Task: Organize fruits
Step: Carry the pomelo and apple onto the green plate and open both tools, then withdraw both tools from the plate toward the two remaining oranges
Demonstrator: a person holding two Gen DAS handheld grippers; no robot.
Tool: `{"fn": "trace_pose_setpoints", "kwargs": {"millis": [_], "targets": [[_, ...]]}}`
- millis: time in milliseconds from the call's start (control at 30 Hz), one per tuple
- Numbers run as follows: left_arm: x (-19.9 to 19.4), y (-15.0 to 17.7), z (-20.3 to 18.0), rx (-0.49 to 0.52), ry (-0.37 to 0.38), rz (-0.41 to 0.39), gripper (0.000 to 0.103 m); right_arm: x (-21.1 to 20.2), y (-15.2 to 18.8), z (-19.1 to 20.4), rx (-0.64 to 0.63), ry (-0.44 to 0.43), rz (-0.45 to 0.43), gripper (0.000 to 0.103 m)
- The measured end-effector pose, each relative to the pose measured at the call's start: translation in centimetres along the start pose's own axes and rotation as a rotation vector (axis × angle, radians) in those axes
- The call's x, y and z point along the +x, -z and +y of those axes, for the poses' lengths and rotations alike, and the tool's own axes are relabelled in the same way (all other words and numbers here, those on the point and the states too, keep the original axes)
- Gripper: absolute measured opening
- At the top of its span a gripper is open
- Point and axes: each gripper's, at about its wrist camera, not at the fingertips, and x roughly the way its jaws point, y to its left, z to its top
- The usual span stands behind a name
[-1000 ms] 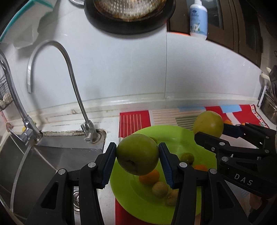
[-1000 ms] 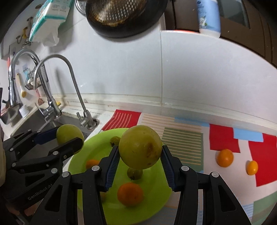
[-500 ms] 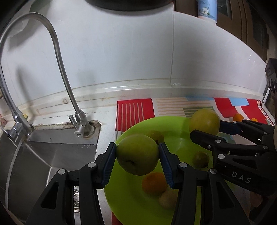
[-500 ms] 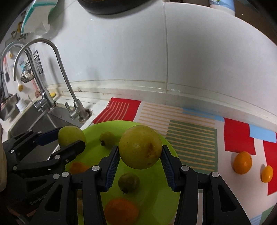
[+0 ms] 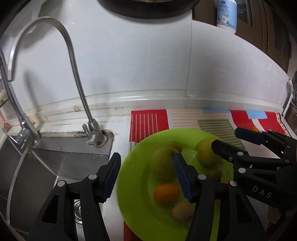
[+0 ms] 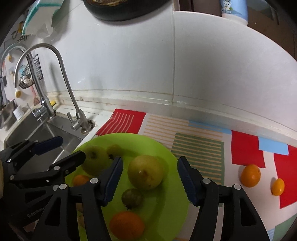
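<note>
A lime-green plate [image 5: 137, 209] [image 6: 167, 153] lies on a striped mat and holds several fruits. A green apple [image 5: 161, 163] [image 6: 92, 161] rests at its left, a yellow-green apple [image 5: 206, 153] [image 6: 145, 172] at its middle. My left gripper [image 5: 148, 174] [image 6: 65, 148] is open and empty, its right finger in front of the green apple. My right gripper [image 6: 149, 178] [image 5: 232, 137] is open, and the yellow-green apple lies loose between its fingers. Oranges [image 5: 166, 192] [image 6: 127, 224] and small brownish fruits [image 6: 132, 198] [image 5: 182, 211] also lie on the plate.
Two oranges [image 6: 250, 175] [image 6: 278, 186] lie on the mat [image 6: 246, 148] to the right of the plate. A steel sink [image 5: 46, 166] with curved faucets [image 5: 74, 74] is on the left. A white tiled wall stands behind, with a pan and a bottle [image 5: 226, 14] above.
Both grippers lowered toward the plate and opened. The green apple left my left gripper and the yellow-green apple left my right gripper; both now rest on the plate.
</note>
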Motion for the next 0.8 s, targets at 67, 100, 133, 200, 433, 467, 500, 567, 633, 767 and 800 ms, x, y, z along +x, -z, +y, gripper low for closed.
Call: {"fn": "trace_pose_setpoints", "kwargs": {"millis": [67, 100, 133, 200, 433, 467, 500, 567, 633, 767, 800], "targets": [[-0.8, 0.0, 0.1, -0.005, -0.007, -0.009, 0.062, -0.7, 0.0, -0.1, 0.007, 0.005, -0.011, 0.063], [-1.2, -0.1, 0.1, -0.007, -0.011, -0.013, 0.063, -1.0, 0.0, -0.1, 0.01, 0.01, -0.016, 0.065], [-1.6, -0.1, 0.2, -0.011, -0.015, -0.019, 0.065, -1.5, 0.0, -0.1, 0.014, 0.016, -0.023, 0.066], [-2.6, -0.1, 0.3, -0.019, -0.024, -0.031, 0.067, -2.3, 0.0, -0.1, 0.015, 0.023, -0.038, 0.067], [-5.7, 0.0, -0.3, -0.015, -0.05, -0.101, 0.072, -5.8, 0.4, -0.1, 0.023, 0.052, -0.089, 0.072], [-6.2, 0.1, -0.4, -0.014, -0.051, -0.107, 0.073, -6.3, 0.4, -0.1, 0.026, 0.054, -0.095, 0.072], [-6.6, 0.1, -0.5, -0.012, -0.052, -0.112, 0.073, -6.8, 0.5, -0.1, 0.029, 0.057, -0.099, 0.072], [-7.5, 0.3, -0.8, -0.014, -0.048, -0.113, 0.073, -7.8, 0.8, -0.3, 0.039, 0.062, -0.108, 0.072], [-8.2, 0.4, -1.0, -0.015, -0.047, -0.119, 0.073, -8.8, 1.0, -0.3, 0.043, 0.069, -0.117, 0.072], [-9.8, 0.9, -1.7, -0.018, -0.042, -0.129, 0.075, -10.7, 1.6, -0.6, 0.046, 0.083, -0.135, 0.072], [-10.2, 1.0, -1.9, -0.017, -0.04, -0.132, 0.075, -11.3, 1.8, -0.7, 0.048, 0.087, -0.142, 0.072]]}}
